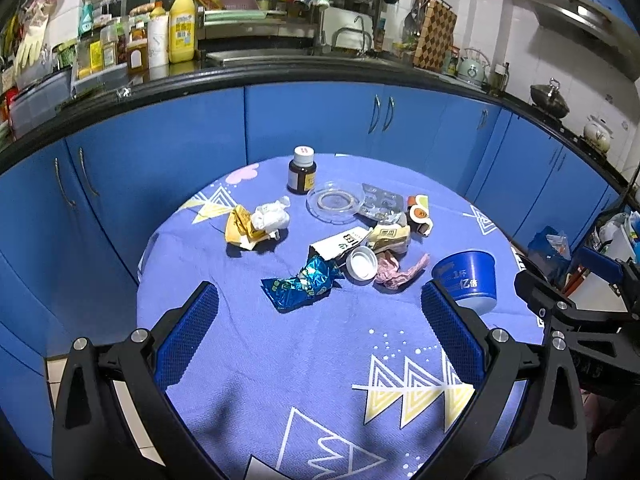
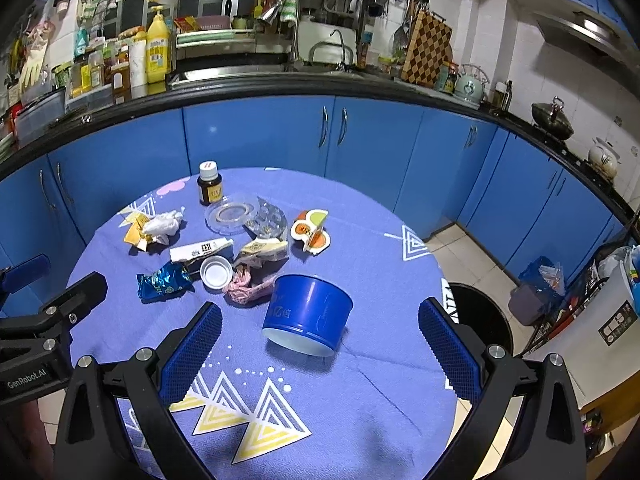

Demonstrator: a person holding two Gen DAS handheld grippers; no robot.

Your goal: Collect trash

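Trash lies on a round table with a blue cloth (image 1: 320, 360). A shiny blue wrapper (image 1: 302, 286), a white lid (image 1: 361, 263), a pink wrapper (image 1: 400, 272), a yellow wrapper with a white tissue (image 1: 256, 222), a clear lid (image 1: 334, 202), a blister pack (image 1: 380, 200) and a brown bottle (image 1: 302, 170) sit there. A blue cup (image 2: 306, 320) lies upside down. My left gripper (image 1: 320, 336) is open and empty, hovering near the blue wrapper. My right gripper (image 2: 320, 348) is open and empty, just before the blue cup.
A black trash bin (image 2: 480, 316) stands on the floor right of the table. Blue kitchen cabinets (image 2: 256, 140) and a cluttered counter run behind it. Bags and boxes (image 2: 540, 292) stand at the far right.
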